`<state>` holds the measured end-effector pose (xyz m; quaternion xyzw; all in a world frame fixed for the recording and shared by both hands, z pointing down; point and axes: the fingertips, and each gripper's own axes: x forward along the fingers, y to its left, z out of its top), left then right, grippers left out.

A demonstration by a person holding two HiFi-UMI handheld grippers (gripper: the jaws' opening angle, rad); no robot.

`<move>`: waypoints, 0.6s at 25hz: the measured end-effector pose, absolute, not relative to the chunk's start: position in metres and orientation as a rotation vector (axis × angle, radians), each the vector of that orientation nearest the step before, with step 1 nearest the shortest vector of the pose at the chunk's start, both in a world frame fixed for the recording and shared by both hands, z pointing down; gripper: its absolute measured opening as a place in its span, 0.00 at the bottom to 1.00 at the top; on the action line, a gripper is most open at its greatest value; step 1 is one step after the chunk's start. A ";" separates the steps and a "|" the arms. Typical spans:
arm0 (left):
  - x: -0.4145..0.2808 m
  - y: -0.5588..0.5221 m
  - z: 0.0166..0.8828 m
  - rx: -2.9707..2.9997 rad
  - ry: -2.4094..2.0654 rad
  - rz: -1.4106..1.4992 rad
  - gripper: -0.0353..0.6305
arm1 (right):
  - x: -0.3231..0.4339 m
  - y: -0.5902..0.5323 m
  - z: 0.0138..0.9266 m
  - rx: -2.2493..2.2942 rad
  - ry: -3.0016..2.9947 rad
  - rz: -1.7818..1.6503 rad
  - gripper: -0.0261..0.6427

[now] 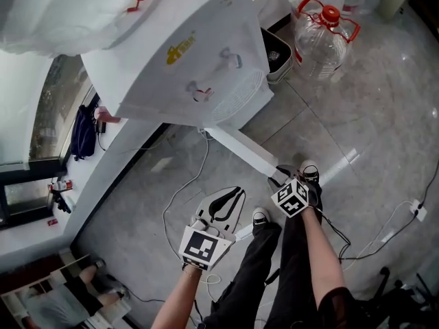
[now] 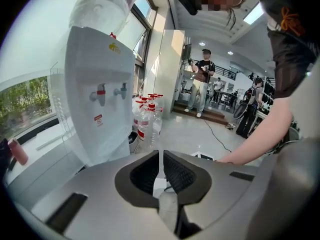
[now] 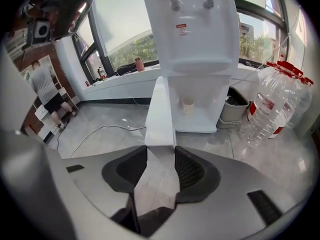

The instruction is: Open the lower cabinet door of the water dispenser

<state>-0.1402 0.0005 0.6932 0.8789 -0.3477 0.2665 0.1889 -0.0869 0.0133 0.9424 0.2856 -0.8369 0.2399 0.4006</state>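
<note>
The white water dispenser (image 1: 185, 53) stands by the window, a big bottle on top. Its lower cabinet door (image 1: 243, 149) is swung out across the floor. My right gripper (image 1: 281, 175) is at the door's free edge. In the right gripper view the door's edge (image 3: 160, 109) runs straight in between the pads, and the right gripper (image 3: 161, 159) is shut on it. The open cabinet behind holds a small cup (image 3: 188, 105). My left gripper (image 1: 225, 201) hovers over the floor beside the door, away from the dispenser (image 2: 97, 99). The left gripper (image 2: 161, 166) is shut, nothing in it.
Several water bottles with red caps (image 1: 326, 36) stand right of the dispenser, a small bin (image 1: 276, 53) between them and it. A cable (image 1: 185, 184) loops over the grey floor. A white window ledge (image 1: 103, 163) runs along the left. People (image 2: 200, 81) stand far off.
</note>
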 end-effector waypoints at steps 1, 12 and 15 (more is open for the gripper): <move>-0.143 0.003 0.693 2.471 -0.981 0.747 0.09 | -0.093 0.020 0.942 0.708 -2.121 0.610 0.31; -0.174 0.015 0.662 2.463 -1.033 0.705 0.09 | -0.106 0.035 0.894 0.807 -2.144 0.770 0.31; -0.184 0.022 0.642 2.449 -1.047 0.665 0.09 | -0.100 0.028 0.843 0.890 -2.169 0.814 0.31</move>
